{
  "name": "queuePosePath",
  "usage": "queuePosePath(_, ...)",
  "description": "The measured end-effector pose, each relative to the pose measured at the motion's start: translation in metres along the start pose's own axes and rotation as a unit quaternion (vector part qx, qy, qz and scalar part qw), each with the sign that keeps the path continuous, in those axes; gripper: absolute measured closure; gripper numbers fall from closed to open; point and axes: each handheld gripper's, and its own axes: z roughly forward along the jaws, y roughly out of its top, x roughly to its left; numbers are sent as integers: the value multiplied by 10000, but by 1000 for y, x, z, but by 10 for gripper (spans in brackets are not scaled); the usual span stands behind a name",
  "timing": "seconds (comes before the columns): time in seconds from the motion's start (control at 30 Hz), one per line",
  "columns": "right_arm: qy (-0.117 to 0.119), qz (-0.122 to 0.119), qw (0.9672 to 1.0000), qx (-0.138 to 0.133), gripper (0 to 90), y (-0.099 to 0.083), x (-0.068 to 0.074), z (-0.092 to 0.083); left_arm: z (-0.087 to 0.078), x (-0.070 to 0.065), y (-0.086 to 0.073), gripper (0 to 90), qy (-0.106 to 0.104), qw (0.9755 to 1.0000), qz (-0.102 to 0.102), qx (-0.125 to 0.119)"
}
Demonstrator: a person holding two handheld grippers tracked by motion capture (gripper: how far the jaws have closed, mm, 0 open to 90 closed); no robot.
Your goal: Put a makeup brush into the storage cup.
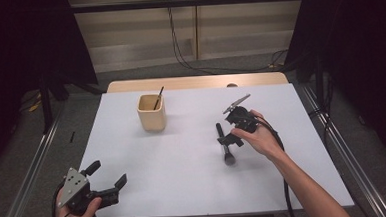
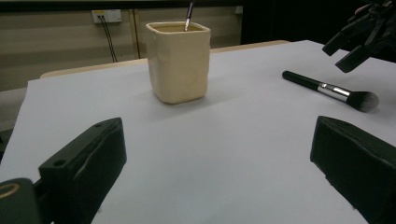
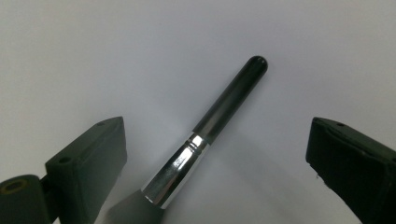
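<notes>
Right tongs (image 1: 228, 131), jaws spread and empty, poised over a makeup brush (image 1: 225, 146) lying flat on the white table (image 1: 183, 159), handle toward the cup (image 1: 151, 112), bristles toward the person; left tongs (image 1: 107, 179), likewise spread, well apart.

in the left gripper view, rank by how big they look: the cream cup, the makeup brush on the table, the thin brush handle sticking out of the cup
1. cream cup, clearly the largest.
2. makeup brush, long but slim, lying on the white table.
3. thin brush handle, just a short tip above the cup's rim; the rest is hidden inside, so its full size cannot be told.
</notes>
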Motion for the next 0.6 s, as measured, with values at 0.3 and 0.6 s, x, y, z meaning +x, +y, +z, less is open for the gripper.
queuePosePath(0.3, 195, -6, 9969, 764, 71, 12, 1, 6, 2, 0, -1, 34, -29, 10000, 17, 75)
queuePosePath(0.6, 239, 89, 9905, 1348, 148, 20, 0, 13, 2, 1, -1, 34, -17, 9999, 21, 96)
